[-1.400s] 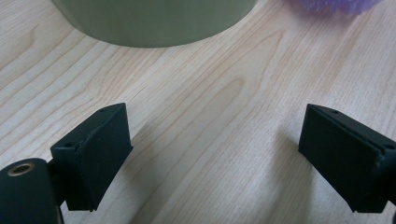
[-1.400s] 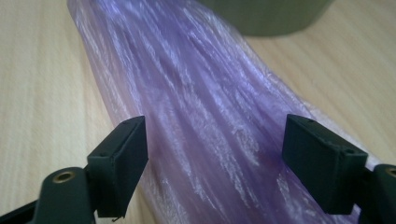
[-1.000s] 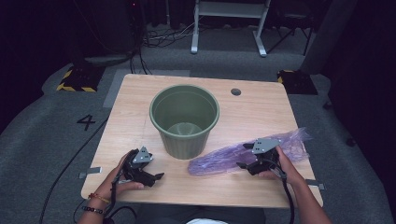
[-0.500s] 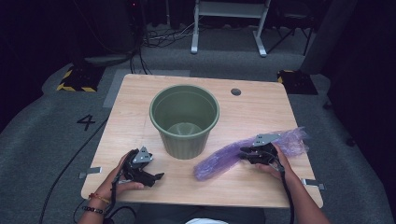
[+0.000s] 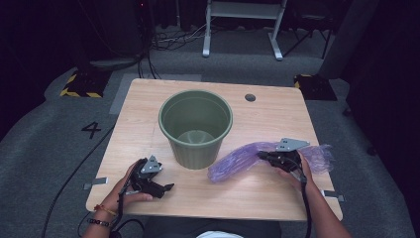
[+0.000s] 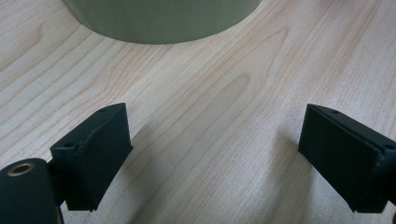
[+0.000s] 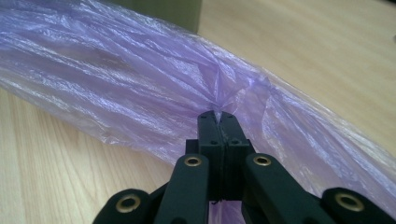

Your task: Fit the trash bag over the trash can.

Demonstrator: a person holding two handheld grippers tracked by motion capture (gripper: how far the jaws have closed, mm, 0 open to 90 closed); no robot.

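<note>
Purple bag (image 5: 257, 156): at 4 o'clock of green bin (image 5: 195, 126); bunched since a second ago
Right gripper (image 5: 261, 155): level, pointing 9 o'clock; jaws just closed, clamping bag
Left gripper (image 5: 166, 187): resting on table (image 5: 277, 114); jaws spread, nothing between

green bin (image 6: 159, 21) being cropped by the top edge in the left gripper view, purple plastic bag (image 7: 140, 84) running off both sides in the right gripper view, pinched film hiding between closed jaws
</note>
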